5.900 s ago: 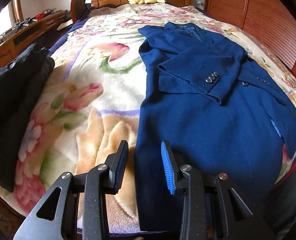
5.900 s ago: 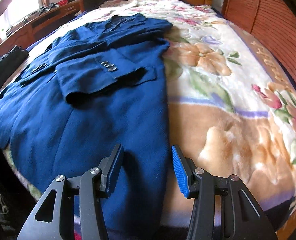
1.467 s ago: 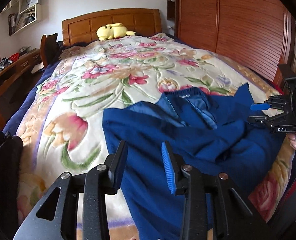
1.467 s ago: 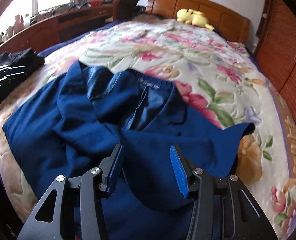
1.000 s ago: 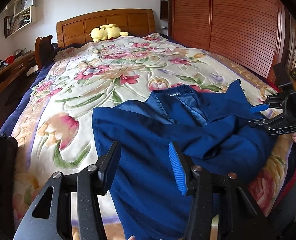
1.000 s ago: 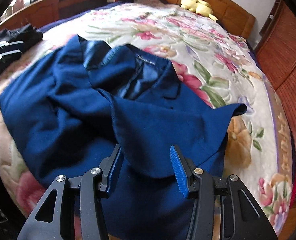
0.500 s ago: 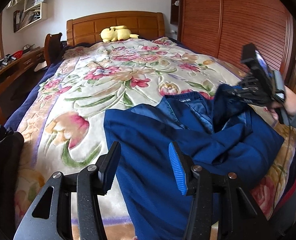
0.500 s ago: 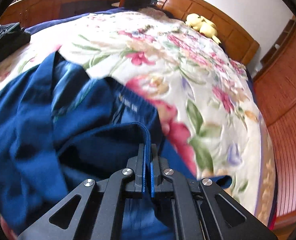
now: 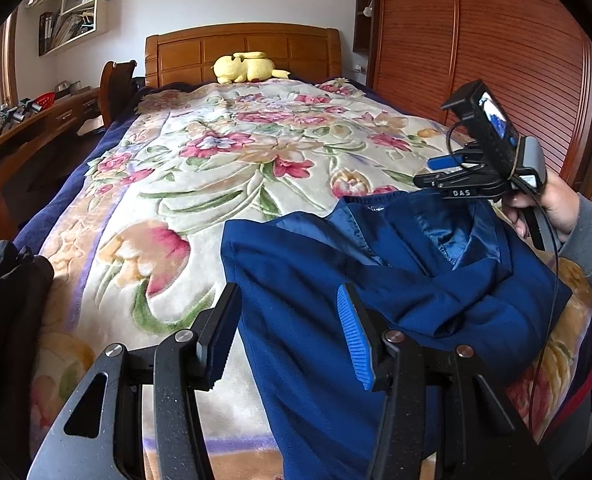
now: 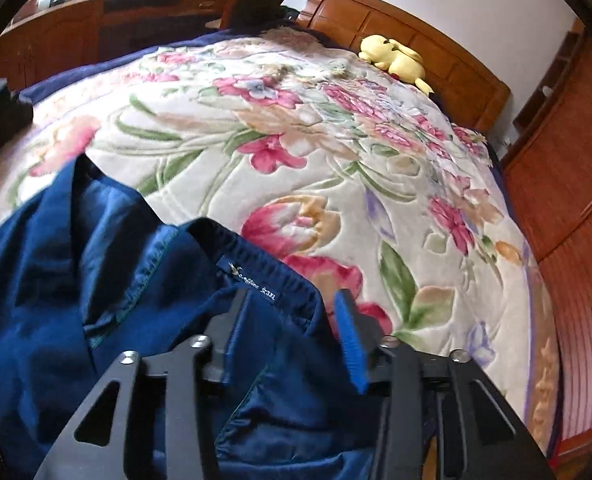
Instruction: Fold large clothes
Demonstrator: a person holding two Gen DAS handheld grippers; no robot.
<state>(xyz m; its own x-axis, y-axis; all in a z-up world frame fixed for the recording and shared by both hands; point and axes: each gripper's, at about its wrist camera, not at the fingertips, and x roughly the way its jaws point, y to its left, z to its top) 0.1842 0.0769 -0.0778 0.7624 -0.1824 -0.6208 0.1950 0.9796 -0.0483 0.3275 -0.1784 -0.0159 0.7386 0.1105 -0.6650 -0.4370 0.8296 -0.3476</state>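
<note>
One dark blue jacket (image 9: 336, 300) lies partly folded on the near end of the bed (image 9: 215, 168), its collar and shiny lining turned up toward the headboard and a small label showing at the neck in the right wrist view. Above its left shoulder edge hang the left tongs (image 9: 283, 336), jaws parted and empty, the cloth visible below the gap but not touched. Over the collar hover the right tongs (image 10: 285, 338), gripped by a hand (image 9: 544, 208) in a grey sleeve; their jaws have just been opening and now stand apart, with collar cloth seen between them but the pads not pressing on it. Under the jacket spreads a floral blanket (image 10: 296, 140) covering the bed. At the wooden headboard rests a yellow plush toy (image 9: 245, 67). Dark clothing (image 9: 3, 300) is piled at the bed's left edge, and a wooden desk (image 9: 27, 128) runs along the left wall.
</note>
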